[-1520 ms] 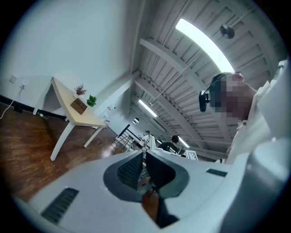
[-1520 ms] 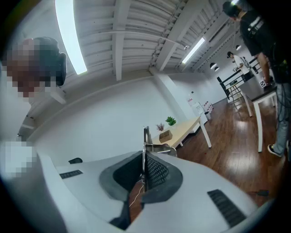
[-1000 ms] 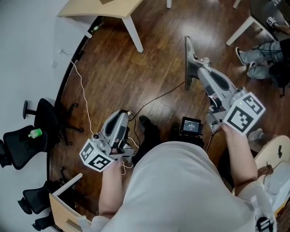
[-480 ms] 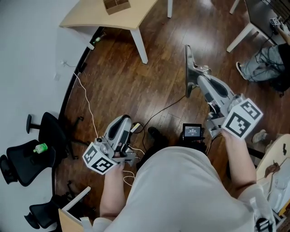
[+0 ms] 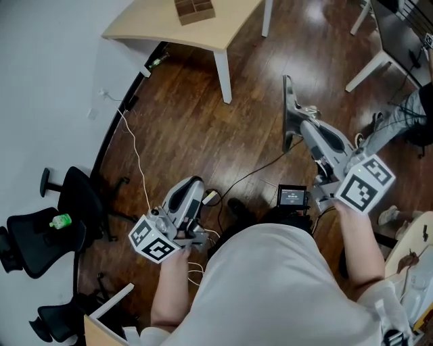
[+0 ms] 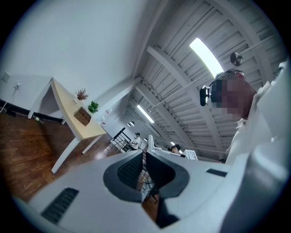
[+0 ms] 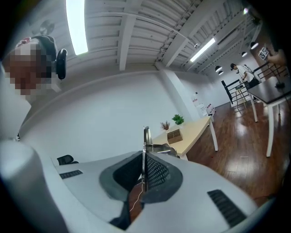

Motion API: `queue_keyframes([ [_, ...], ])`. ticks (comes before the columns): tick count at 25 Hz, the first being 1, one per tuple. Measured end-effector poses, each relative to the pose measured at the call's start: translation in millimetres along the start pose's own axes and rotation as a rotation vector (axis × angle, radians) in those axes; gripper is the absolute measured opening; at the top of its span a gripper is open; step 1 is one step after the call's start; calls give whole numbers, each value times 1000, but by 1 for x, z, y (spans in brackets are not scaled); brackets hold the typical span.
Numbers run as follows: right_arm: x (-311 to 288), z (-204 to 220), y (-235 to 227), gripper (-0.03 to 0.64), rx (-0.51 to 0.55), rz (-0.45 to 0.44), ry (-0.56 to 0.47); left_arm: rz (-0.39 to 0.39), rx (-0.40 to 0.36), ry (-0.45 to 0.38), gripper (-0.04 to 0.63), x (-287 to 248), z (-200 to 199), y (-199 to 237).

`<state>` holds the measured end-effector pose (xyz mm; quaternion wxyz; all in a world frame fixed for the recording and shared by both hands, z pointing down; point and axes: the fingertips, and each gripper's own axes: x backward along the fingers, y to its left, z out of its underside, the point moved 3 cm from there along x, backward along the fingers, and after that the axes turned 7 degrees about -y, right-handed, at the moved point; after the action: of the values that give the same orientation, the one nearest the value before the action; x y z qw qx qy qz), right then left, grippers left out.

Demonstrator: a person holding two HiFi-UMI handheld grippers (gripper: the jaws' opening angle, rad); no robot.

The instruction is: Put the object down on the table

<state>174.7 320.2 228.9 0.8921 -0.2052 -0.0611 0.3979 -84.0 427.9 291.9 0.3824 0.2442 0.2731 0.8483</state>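
My right gripper is shut on a thin flat grey metal tool and holds it edge-up above the wooden floor. In the right gripper view the tool stands straight up from between the closed pads of the right gripper. My left gripper is lower and to the left, its jaws together with nothing in them; the left gripper view shows the pads of the left gripper nearly touching. The light wooden table lies ahead at the top and carries a small brown box.
Black office chairs stand at the left, one with a green bottle. A white cable runs over the floor. A black device with a screen hangs at my waist. White table legs and a person's leg are on the right.
The table has slid down and closer in the head view. Both grippers have travelled forward with me toward it. The right gripper keeps the metal tool.
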Motion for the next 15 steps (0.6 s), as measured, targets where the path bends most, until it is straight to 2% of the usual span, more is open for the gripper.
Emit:
queue_keyframes([
  [10, -8, 2, -1, 6, -14, -40, -30, -1, -45, -22, 18, 4, -4, -3],
  [15, -6, 4, -2, 6, -18, -24, -37, 9, -40, -18, 18, 3, -5, -3],
])
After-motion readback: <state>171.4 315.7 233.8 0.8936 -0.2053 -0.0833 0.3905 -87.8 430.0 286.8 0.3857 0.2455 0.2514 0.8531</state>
